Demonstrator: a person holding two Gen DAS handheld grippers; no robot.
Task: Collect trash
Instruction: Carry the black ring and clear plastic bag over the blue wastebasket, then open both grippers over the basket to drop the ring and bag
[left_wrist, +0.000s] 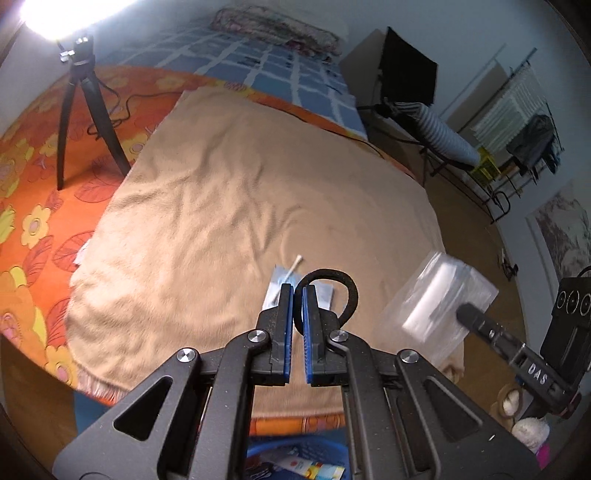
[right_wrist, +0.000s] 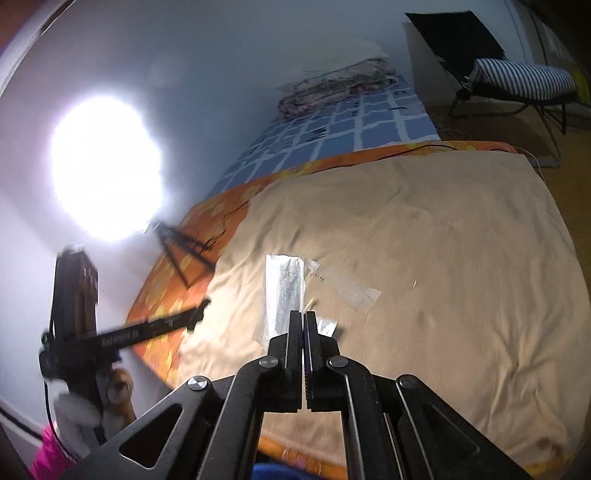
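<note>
Clear plastic bag pinched in right gripper, black hair tie in left gripper; cotton swab, wrapper still on beige blanket.

Landmark: beige blanket.

Black elastic hair band: closed loop, one side pinched between the left gripper's blue pads, the rest arching free above the blanket's near edge.

Clear plastic bag: transparent, crinkled, a white patch inside; clamped at one edge by the right gripper, lifted over the blanket's right near corner.

Cotton swab: white, lying flat on the blanket, near edge.

Pale blue wrapper: flat on the blanket, just beside the swab.

Clear strip of plastic: flat on the blanket, near its middle.
</note>
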